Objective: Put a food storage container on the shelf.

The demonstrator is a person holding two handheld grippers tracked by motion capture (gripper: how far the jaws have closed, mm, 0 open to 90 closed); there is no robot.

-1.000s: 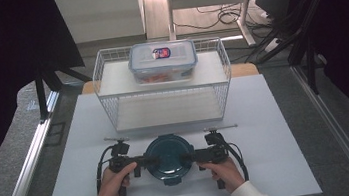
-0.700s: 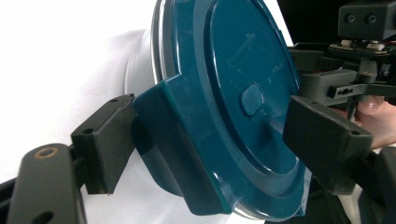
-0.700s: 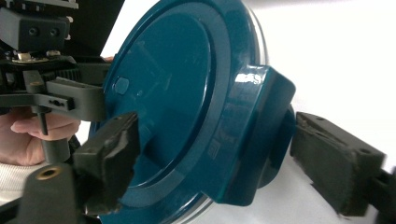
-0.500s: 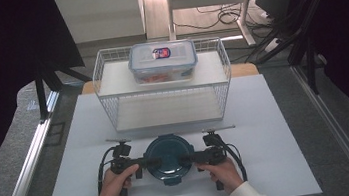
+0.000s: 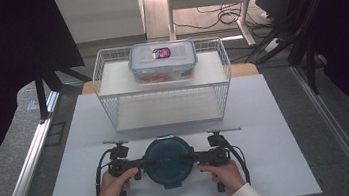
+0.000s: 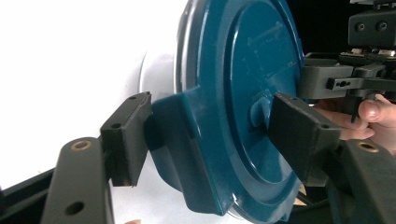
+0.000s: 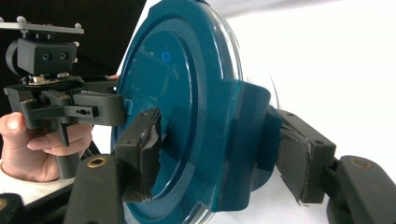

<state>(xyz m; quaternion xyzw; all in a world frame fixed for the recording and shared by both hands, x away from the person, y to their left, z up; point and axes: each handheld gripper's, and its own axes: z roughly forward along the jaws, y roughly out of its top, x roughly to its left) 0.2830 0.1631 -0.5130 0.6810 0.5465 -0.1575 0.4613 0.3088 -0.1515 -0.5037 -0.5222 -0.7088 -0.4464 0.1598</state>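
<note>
Both grippers are clamping the round teal lid [image 5: 169,161] from opposite sides, near the front of the white table [image 5: 277,130]. Left gripper [image 6: 210,140] is pinching the lid's left tab, jaws narrowed onto it. Right gripper [image 7: 219,154] is pinching the right tab the same way. Wire basket [image 5: 220,79] is sitting behind, with a clear box [image 5: 163,61] on top.

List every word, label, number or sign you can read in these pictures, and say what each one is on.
None can be read.
Round teal lid: faint raised lettering and lines moulded into its top, too faint to make out.
Clear lidded box on the wire rack: a red and dark sticker on its lid, too small to read.
</note>
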